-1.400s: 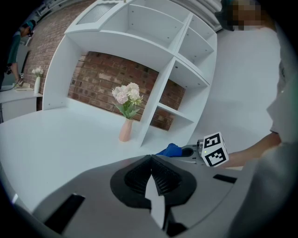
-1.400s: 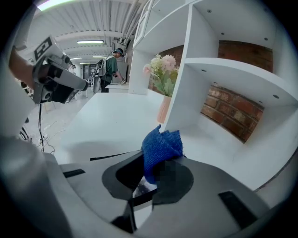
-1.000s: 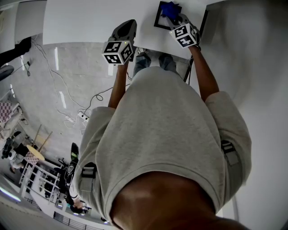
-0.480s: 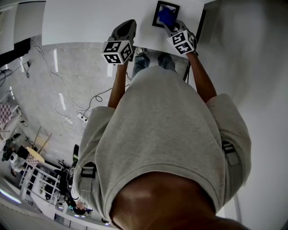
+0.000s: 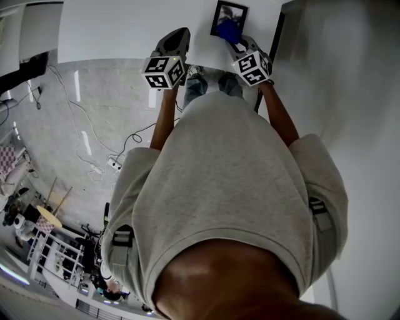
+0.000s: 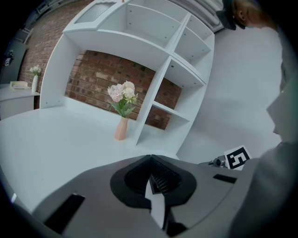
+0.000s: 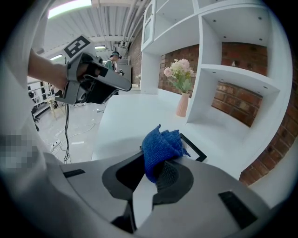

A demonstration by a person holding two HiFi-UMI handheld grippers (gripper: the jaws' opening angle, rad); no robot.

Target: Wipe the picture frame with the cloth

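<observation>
A black picture frame point(image 5: 229, 19) lies flat near the front edge of the white table point(image 5: 125, 31). In the right gripper view only its far corner point(image 7: 194, 148) shows behind the cloth. My right gripper point(image 5: 239, 44) is shut on a crumpled blue cloth point(image 7: 160, 146) and holds it over the frame's near part; the cloth point(image 5: 227, 29) covers the frame's lower middle in the head view. My left gripper point(image 5: 179, 39) hovers over the table edge to the left of the frame, jaws together with nothing between them point(image 6: 150, 173).
White shelving point(image 6: 158, 60) stands at the back of the table, with a pink vase of flowers point(image 7: 181, 95) beside it and a brick wall behind. Cables point(image 5: 94, 144) trail over the grey floor left of the person. A white wall point(image 5: 350, 94) rises at right.
The right gripper and the blue cloth have slid down and slightly left over the frame, uncovering the frame's upper part. The left gripper has stayed put.
</observation>
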